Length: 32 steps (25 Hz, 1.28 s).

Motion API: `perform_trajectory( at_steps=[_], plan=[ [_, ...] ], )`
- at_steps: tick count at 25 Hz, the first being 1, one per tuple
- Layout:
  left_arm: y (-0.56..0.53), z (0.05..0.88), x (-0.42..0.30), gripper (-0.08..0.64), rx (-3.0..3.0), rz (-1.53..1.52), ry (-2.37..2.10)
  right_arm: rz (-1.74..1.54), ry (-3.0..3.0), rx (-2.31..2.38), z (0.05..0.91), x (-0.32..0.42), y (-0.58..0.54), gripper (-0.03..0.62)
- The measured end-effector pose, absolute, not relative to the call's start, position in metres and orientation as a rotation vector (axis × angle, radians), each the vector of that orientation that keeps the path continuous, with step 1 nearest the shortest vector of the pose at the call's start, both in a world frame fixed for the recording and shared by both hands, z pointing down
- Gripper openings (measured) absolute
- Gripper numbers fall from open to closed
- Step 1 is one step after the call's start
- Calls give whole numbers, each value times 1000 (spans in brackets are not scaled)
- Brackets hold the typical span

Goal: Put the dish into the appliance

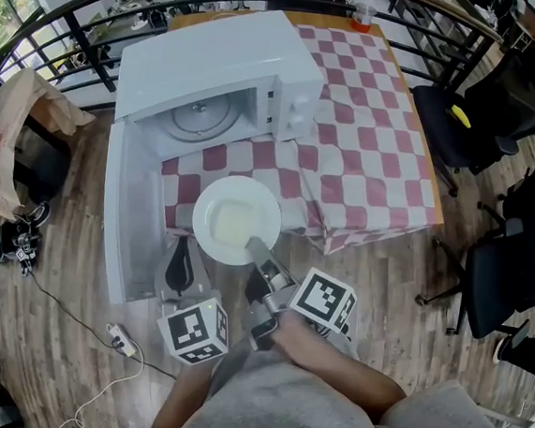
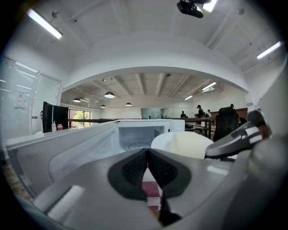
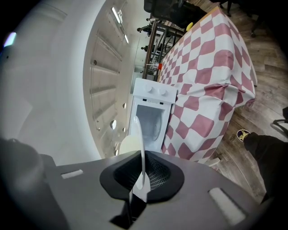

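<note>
A white microwave stands on the checkered table with its door swung open to the left and the glass turntable showing. A white dish hangs level in front of the opening, past the table's near edge. My right gripper is shut on its near rim; in the right gripper view the rim runs edge-on between the pads, with the microwave ahead. My left gripper hovers just below and left of the dish, shut and empty. In the left gripper view the pads meet, and the dish is at right.
The red-and-white cloth hangs over the table's front edge. Black office chairs stand to the right. A cup with an orange band sits at the table's far end. A cable and power strip lie on the wooden floor.
</note>
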<state>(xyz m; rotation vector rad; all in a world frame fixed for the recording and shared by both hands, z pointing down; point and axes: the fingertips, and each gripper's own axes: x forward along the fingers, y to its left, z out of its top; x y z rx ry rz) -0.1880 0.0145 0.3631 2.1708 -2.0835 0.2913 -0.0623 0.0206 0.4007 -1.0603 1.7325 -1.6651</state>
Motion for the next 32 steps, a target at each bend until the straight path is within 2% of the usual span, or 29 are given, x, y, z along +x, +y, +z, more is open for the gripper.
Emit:
perform_trajectory(
  at_steps=[18,32],
  plan=[
    [-55,386,-206,11,2115,321,-2074,-1695,1797,-1070,418,-85,-50,14],
    [-156,398,-215,11,2102,336,-2051,-1735,1843,-1078,431,-102,-142,14]
  ],
)
